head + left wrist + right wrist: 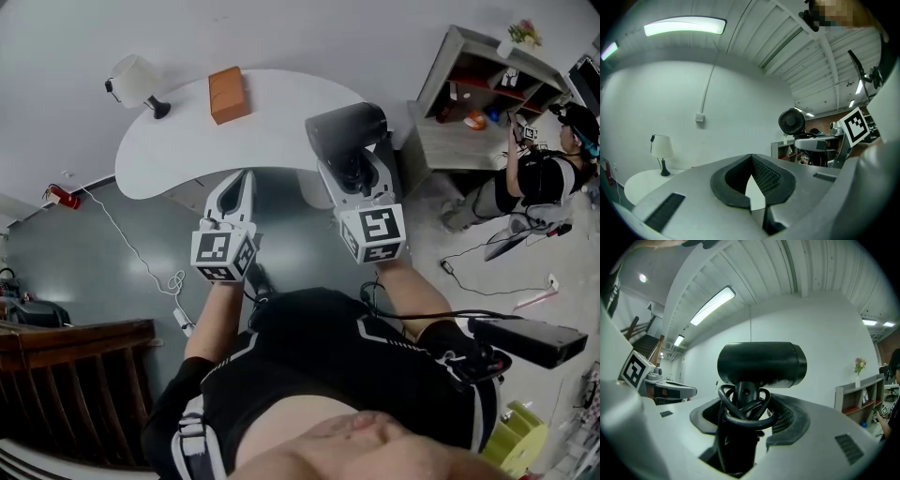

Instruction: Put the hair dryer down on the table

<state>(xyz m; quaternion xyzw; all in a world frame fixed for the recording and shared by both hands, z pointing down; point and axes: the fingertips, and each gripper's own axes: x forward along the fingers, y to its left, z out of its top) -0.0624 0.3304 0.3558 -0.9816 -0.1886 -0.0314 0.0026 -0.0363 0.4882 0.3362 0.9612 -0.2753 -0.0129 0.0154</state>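
Two things stood on the white desk (pixel 187 150) toward its left: a small lamp (pixel 136 80) at the far left end and a brown box (pixel 228 94) nearer the middle. Below the desk's near edge, the left hand-held gripper (pixel 242 183) carried nothing, its jaws pressed together at the tips. Just to its right, the right hand-held gripper (pixel 361 171) pinched the handle of the black hair dryer (pixel 347 127), whose cord was looped around that handle. The dryer stood upright with its barrel on top, over the desk's right end and still in the grip. Farther right stood a shelf unit (pixel 469 94), with a person (pixel 539 178) beside it.
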